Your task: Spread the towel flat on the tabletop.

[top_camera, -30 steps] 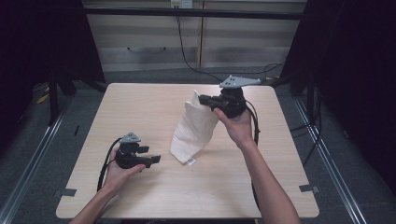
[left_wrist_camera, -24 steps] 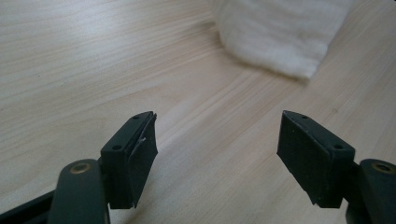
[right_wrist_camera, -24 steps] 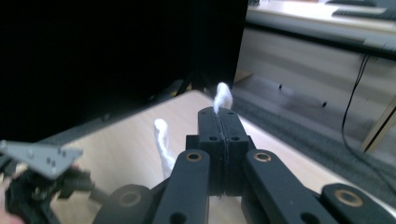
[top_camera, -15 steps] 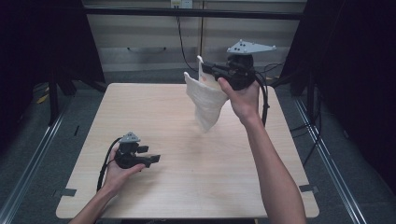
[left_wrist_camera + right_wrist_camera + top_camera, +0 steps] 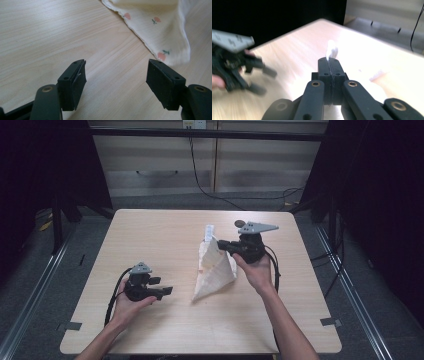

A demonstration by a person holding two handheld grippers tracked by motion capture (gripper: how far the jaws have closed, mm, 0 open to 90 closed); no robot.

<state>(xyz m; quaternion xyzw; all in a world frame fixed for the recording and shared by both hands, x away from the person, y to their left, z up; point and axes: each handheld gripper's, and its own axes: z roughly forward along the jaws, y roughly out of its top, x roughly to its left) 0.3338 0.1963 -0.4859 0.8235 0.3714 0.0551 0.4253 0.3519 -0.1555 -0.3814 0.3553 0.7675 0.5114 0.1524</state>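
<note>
The cloth [image 5: 160,27] is cream-white with a fine woven texture, scattered with small pink fruit, perhaps cherries, on green stems. The table [image 5: 165,235] is pale wood grain. Both grippers [image 5: 150,290] [image 5: 225,245] are black with grey plates.

Left gripper [image 5: 167,291] is resting low in the left hand [image 5: 129,304], jaws standing apart and just now closing slightly, nothing between them. Right gripper [image 5: 221,244] is clamping shut, the right hand [image 5: 257,270] cradling it from beneath.

Cream fruit-print cloth [image 5: 215,272] hanging, lower corner touching table.
</note>
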